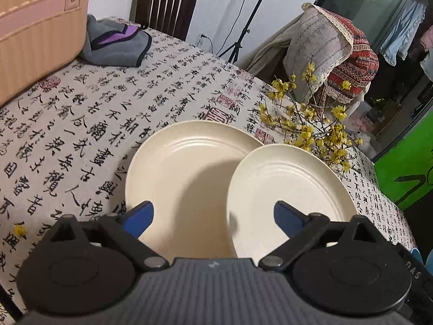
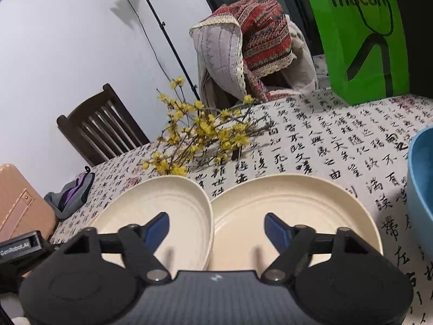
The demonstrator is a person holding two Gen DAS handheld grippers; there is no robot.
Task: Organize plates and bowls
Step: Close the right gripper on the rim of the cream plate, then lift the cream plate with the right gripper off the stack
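Two cream plates lie side by side on the calligraphy-print tablecloth [image 1: 81, 124]. In the left wrist view the right plate [image 1: 292, 189] overlaps the rim of the left plate [image 1: 178, 173] and throws a shadow on it. My left gripper [image 1: 213, 212] hovers over the near edge of both plates, open, with nothing pinched between its blue pads. In the right wrist view the left plate [image 2: 162, 205] and right plate [image 2: 297, 208] meet at their rims, and my right gripper [image 2: 216, 220] straddles that junction, open and not pressing on either. A blue bowl [image 2: 422, 184] stands at the far right.
Yellow flowering branches [image 2: 200, 132] lie just behind the plates. A green bag [image 2: 362, 43] stands at the back right, a tan case [image 1: 35, 27] and a grey-purple pouch [image 1: 116, 40] at the back left. Dark wooden chairs [image 2: 100, 127] and a light stand [image 2: 159, 21] line the far side.
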